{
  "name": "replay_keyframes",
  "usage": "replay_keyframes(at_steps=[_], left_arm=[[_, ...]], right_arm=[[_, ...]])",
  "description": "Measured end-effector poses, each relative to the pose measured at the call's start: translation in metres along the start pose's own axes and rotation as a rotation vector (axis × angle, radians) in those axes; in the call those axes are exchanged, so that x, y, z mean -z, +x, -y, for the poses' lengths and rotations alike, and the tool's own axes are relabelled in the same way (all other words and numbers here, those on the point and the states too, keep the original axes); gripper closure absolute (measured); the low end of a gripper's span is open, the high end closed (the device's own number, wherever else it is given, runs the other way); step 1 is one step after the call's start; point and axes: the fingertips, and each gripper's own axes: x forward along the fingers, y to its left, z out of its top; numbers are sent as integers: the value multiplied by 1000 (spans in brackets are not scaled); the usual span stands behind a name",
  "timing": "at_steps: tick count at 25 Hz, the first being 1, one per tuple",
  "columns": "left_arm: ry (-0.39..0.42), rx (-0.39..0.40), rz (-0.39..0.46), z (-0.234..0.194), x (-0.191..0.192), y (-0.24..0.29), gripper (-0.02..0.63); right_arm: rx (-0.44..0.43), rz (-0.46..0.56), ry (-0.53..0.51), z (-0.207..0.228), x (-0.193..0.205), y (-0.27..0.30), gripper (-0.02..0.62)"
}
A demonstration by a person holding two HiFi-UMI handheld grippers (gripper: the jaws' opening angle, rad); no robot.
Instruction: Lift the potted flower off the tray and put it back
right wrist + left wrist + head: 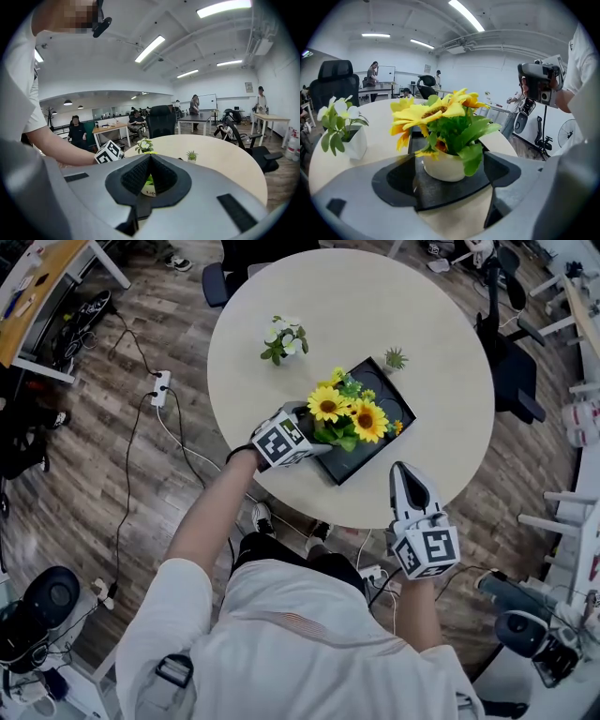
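Observation:
The potted flower (350, 414), yellow sunflowers in a white pot (443, 166), stands on the black tray (396, 409) on the round table (431, 315). My left gripper (317, 439) is at the tray's near-left edge and is open; its jaws reach along both sides toward the pot, which sits just ahead of them on the tray (440, 190), untouched. My right gripper (405, 471) hovers over the table's front edge, clear of the tray, shut with nothing in it. Past its closed tips (150, 157) the right gripper view shows a piece of the pot (149, 190).
A white-flowered plant in a white pot (284, 341) stands on the table left of the tray. A small green plant (395, 359) sits at the tray's far corner. Office chairs (511, 362) ring the table, and a power strip (161, 387) with cables lies on the wooden floor.

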Motion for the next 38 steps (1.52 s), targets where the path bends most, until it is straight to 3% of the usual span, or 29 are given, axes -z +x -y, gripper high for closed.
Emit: replay_keyframes(at_steps=[8, 13, 28, 33, 38], left_arm=[[124, 32, -30, -4, 0, 39, 166], [152, 64, -44, 4, -8, 54, 166], [26, -148, 12, -4, -19, 79, 153], [8, -167, 15, -6, -21, 76, 155], [3, -192, 91, -10, -37, 56, 153]], right_arm=[[19, -36, 11, 8, 9, 3, 595], [23, -50, 18, 13, 17, 1, 595], [8, -57, 35, 24, 22, 7, 595], [11, -54, 36, 25, 18, 4, 595], [13, -43, 42, 24, 20, -1, 595]])
